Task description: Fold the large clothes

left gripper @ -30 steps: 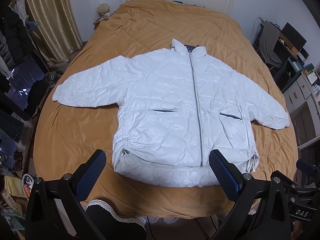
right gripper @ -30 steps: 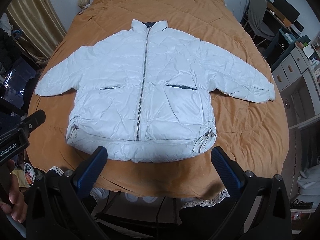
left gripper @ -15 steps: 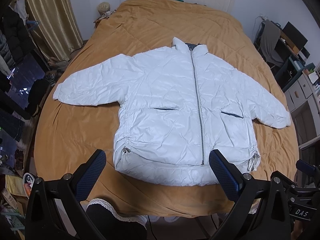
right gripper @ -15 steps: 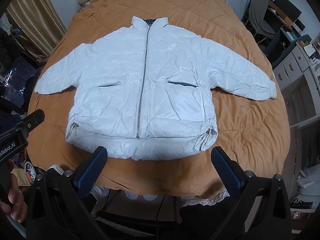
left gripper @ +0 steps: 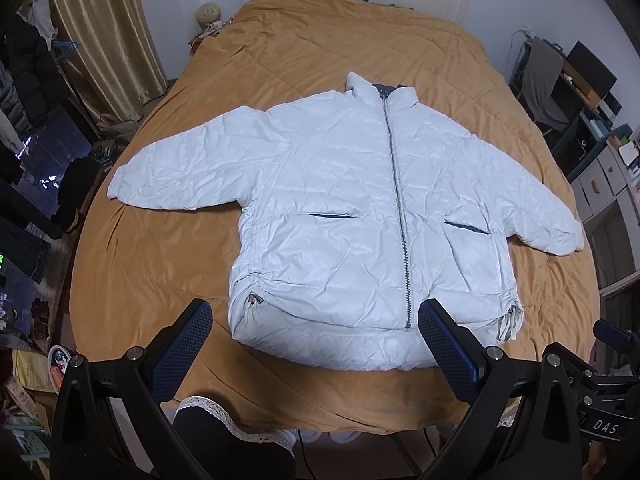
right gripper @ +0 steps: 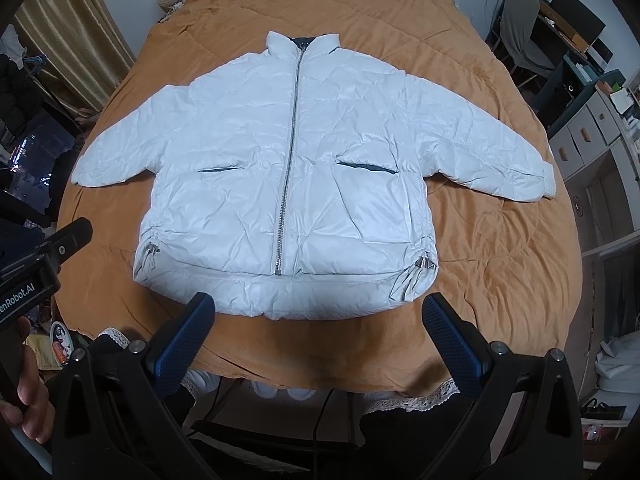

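A white puffer jacket (left gripper: 344, 216) lies flat, front up, on an orange bed (left gripper: 152, 256), zipped shut, sleeves spread sideways, collar toward the headboard. Left claw (left gripper: 316, 340) and right claw (right gripper: 318, 330) hang spread wide above its hem, holding nothing.

Both wrist views: taken from the bed's foot, faced toward the headboard; the spread white puffer jacket (left gripper: 360, 216) (right gripper: 296, 168) is shared.
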`<state>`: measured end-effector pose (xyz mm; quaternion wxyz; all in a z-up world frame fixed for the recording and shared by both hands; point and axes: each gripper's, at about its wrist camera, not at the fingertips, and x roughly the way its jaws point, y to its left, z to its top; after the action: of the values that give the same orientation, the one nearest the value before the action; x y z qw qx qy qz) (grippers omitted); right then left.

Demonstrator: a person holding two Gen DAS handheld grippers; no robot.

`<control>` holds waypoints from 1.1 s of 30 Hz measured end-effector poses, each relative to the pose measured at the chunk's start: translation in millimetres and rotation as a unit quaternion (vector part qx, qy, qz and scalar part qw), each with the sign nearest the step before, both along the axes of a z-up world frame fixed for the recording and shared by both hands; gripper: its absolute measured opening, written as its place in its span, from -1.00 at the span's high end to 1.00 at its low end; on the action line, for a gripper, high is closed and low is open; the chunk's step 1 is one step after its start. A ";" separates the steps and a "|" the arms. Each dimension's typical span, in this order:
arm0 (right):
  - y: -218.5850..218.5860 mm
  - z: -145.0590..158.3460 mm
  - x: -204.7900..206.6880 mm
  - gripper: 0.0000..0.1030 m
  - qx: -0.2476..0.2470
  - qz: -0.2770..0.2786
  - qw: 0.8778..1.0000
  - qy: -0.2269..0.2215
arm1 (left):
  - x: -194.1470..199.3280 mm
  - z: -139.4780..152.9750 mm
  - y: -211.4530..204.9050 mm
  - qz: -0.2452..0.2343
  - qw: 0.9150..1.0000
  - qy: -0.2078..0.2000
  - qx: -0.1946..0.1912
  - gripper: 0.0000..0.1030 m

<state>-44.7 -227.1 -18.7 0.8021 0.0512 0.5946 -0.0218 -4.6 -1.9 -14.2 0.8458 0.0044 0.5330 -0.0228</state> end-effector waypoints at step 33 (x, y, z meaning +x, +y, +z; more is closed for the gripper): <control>5.6 -3.1 -10.1 -1.00 -0.007 0.000 1.000 0.005 | 66.4 -25.1 177.9 0.095 0.986 -0.026 -0.135 -0.99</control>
<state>-54.8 -221.5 -21.9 0.7995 0.0453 0.5984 -0.0261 61.8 176.0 -39.3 0.8506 -0.1600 0.5007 -0.0135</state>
